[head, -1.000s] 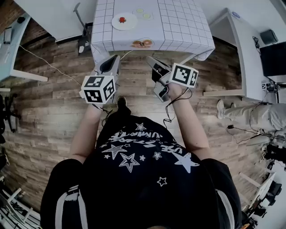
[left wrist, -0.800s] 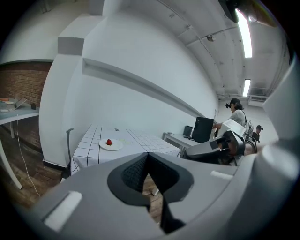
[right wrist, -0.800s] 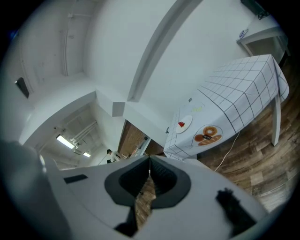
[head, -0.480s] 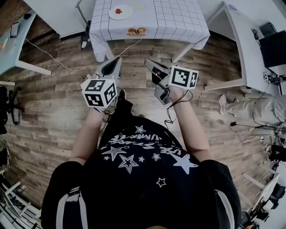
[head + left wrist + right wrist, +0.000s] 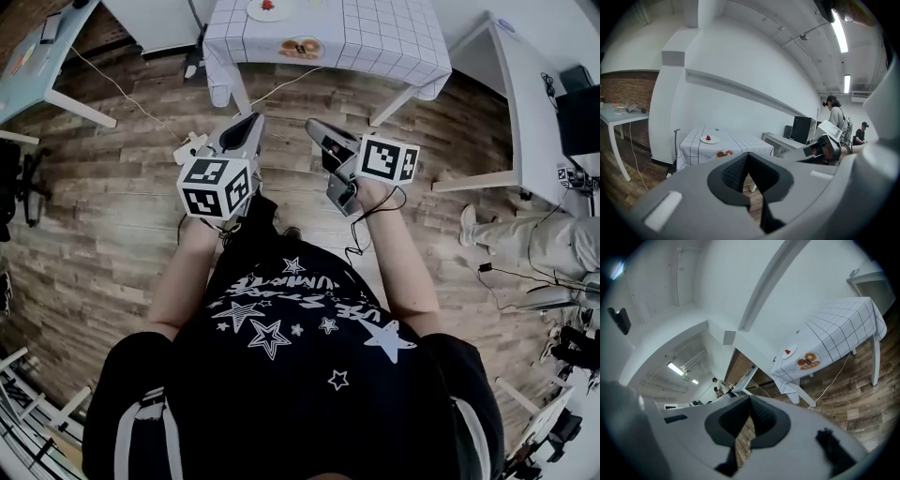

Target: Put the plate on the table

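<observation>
A white plate (image 5: 266,7) with a small red item lies on the table with the checked cloth (image 5: 375,37) at the top edge of the head view. It shows too as the plate (image 5: 709,139) in the left gripper view and the plate (image 5: 787,354) in the right gripper view, far off on the table (image 5: 839,329). My left gripper (image 5: 251,120) and right gripper (image 5: 311,125) hang side by side over the wood floor, well short of the table. Both are shut with nothing held, as the left gripper (image 5: 748,157) and right gripper (image 5: 750,401) show.
A doughnut picture (image 5: 301,47) marks the cloth's near edge. White desks stand at the left (image 5: 37,56) and right (image 5: 525,103). A cable (image 5: 122,94) runs over the floor. A person's legs (image 5: 525,246) are at the right; more people stand in the background (image 5: 834,112).
The table and plate have slid up toward the top edge of the head view, showing more floor ahead. Both grippers stay shut and level in front of the body.
</observation>
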The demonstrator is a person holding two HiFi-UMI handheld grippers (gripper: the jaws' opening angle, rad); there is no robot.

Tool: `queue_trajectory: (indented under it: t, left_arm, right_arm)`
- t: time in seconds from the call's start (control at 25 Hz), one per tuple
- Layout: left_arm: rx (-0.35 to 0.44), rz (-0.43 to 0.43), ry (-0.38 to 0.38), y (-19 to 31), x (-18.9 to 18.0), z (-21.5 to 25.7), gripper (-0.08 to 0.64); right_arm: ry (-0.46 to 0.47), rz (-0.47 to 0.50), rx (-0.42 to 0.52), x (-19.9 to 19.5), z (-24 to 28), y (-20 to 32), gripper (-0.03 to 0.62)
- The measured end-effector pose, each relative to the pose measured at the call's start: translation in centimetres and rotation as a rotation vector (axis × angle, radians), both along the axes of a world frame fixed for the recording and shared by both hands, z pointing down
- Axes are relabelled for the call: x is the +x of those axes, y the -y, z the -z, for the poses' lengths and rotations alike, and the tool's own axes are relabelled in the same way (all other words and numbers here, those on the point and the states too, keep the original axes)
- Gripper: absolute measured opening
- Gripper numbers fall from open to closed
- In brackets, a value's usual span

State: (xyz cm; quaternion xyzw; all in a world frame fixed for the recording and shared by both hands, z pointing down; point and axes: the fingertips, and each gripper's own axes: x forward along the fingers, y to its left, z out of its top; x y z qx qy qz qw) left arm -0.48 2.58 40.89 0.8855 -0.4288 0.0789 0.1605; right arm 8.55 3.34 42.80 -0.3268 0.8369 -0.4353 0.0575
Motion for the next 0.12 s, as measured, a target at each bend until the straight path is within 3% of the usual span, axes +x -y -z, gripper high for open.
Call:
queue_trajectory:
  t: [0.12]
  left_arm:
    - [-0.002, 0.003, 0.008, -0.66, 0.22, -0.02, 0.009]
  right_arm:
    - [0.004, 0.004, -0.005, 0.33, -0.22, -0.63, 0.014]
